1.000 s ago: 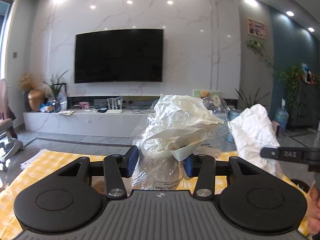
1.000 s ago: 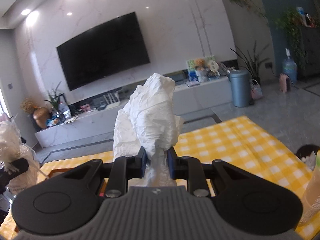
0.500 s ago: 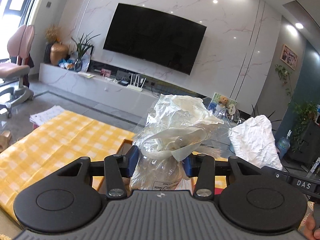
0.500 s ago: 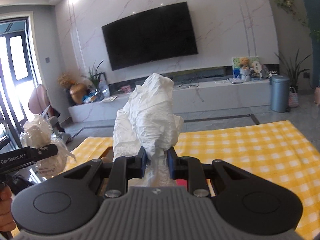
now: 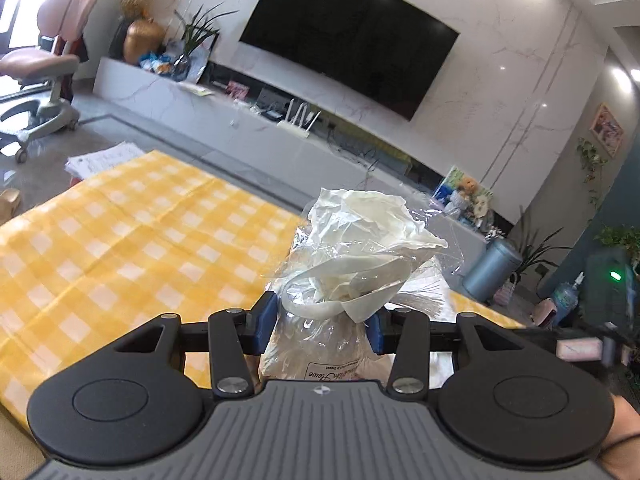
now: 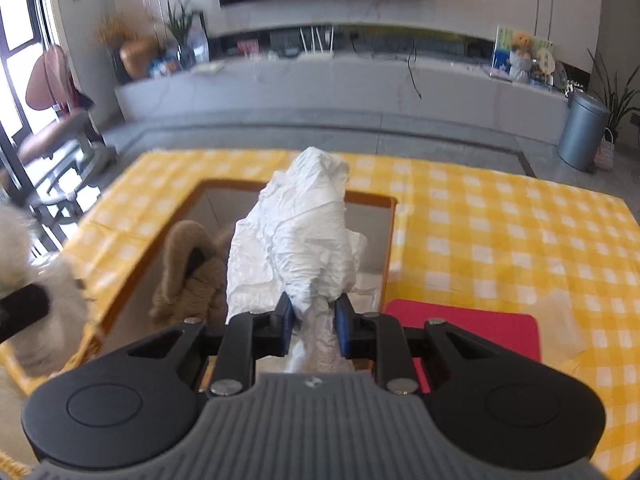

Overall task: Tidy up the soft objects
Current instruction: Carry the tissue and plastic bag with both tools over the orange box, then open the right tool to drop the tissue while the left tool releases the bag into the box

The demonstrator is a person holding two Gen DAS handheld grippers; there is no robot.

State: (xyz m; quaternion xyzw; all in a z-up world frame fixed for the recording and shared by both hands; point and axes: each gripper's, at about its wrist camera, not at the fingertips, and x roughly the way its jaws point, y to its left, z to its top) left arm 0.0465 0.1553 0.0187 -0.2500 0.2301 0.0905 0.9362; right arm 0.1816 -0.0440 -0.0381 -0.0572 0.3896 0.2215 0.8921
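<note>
A: Both grippers have swung round and tipped downward since a second ago; the right wrist view, which faced the TV wall, now looks down on the yellow checked cloth [image 6: 500,232] and a wooden-rimmed box [image 6: 372,200] set on it

B: And the loads?

A: Unchanged. The right gripper [image 6: 314,326] stays clamped on the crumpled white cloth [image 6: 304,240], its blue pads [image 6: 286,320] pinching the narrow lower end while the bulk stands up above them, over the box

B: What's in the box?

A: A brown plush item [image 6: 192,268] lies against its left side, with something white on the floor near the right wall. A red mat [image 6: 480,332] lies flat on the checked cloth just right of the box

B: The left side?

A: The left gripper [image 5: 320,326] keeps hold of a clear plastic bag [image 5: 352,276] stuffed with cream-white material, the pads pressing on its 2 sides below a white band looped round the neck. It hangs above the checked cloth, with the TV [image 5: 348,36] and the grey bin [image 5: 494,270] behind

B: Can each view see the other gripper?

A: Only partly. At the left edge of the right wrist view there is a blurred pale shape with a black bar across it, probably the bag in the left gripper, though it is too smeared to be sure
</note>
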